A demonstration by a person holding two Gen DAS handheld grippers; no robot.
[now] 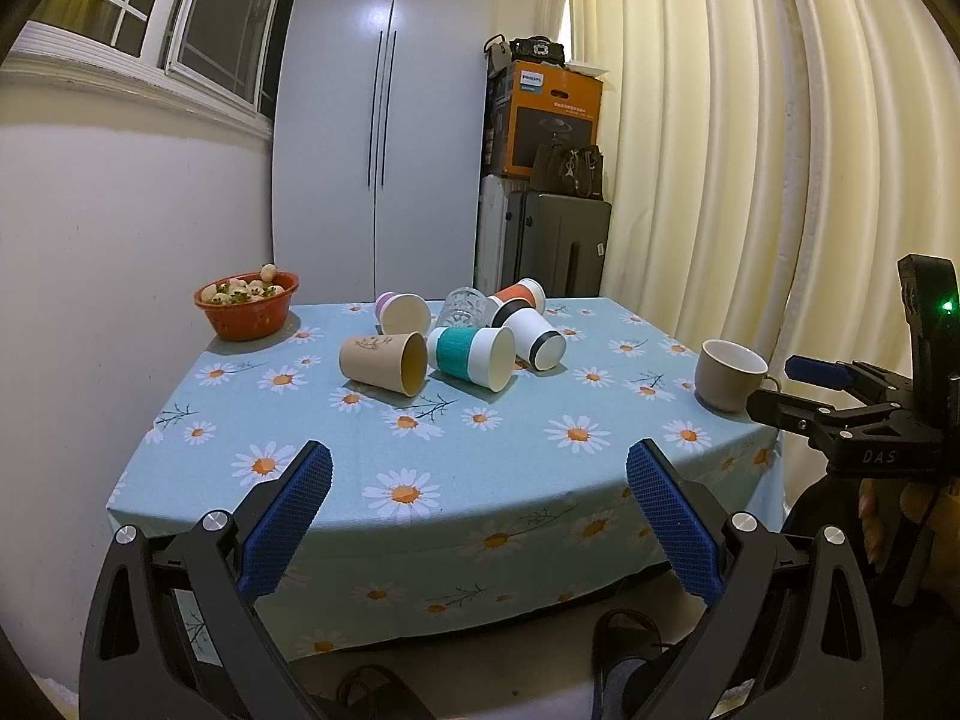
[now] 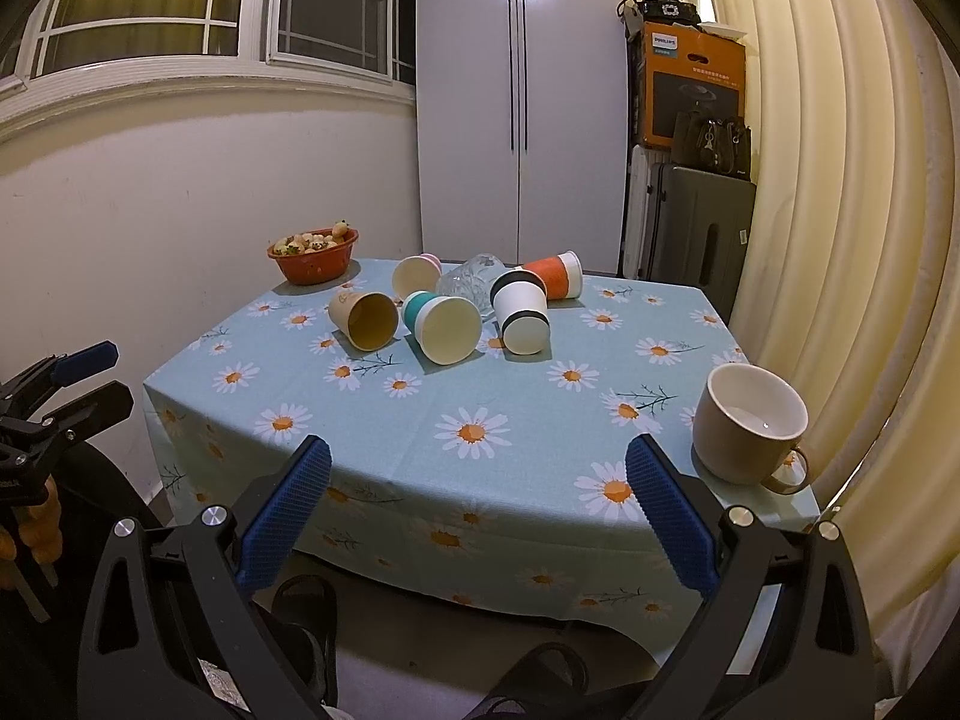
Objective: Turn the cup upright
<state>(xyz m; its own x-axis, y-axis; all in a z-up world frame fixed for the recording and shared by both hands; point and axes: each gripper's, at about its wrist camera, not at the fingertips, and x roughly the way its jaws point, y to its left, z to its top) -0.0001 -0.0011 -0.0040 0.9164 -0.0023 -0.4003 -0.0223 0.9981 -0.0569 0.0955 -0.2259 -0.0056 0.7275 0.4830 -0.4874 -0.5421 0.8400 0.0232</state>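
The cups to be turned up lie tipped on their sides in a loose cluster at the centre of the left wrist view, toward the far half of the worktop (image 1: 540, 468). Nearest the camera are the brown paper cup (image 1: 384, 362) and the teal-banded cup (image 1: 472, 356), touching side by side with their open mouths facing the viewer. Behind them lie a black-banded white cup (image 1: 531, 337), an orange-banded cup (image 1: 521, 294), a pink-based cup (image 1: 403, 312) and a clear glass tumbler (image 1: 461, 307), all packed close. Lying mouth-forward, the front two probably offer the easiest sidewall grip, and none of them is yet upright.

A tan mug (image 1: 729, 383) already stands upright alone at the right of the frame, near the worktop's edge, well apart from the cluster. That looks like the place for finished pieces, though this is only a guess. A red bowl of fruit (image 1: 247, 306) sits in the far left corner, clear of the work.

The left gripper (image 1: 479, 519) is at the bottom of its frame, its blue pads spread wide and holding nothing, short of the worktop's near edge and well away from the cups. The right gripper (image 2: 478, 516) is likewise spread and empty in its own view, with the mug just to its right and the cluster far ahead, upper centre.
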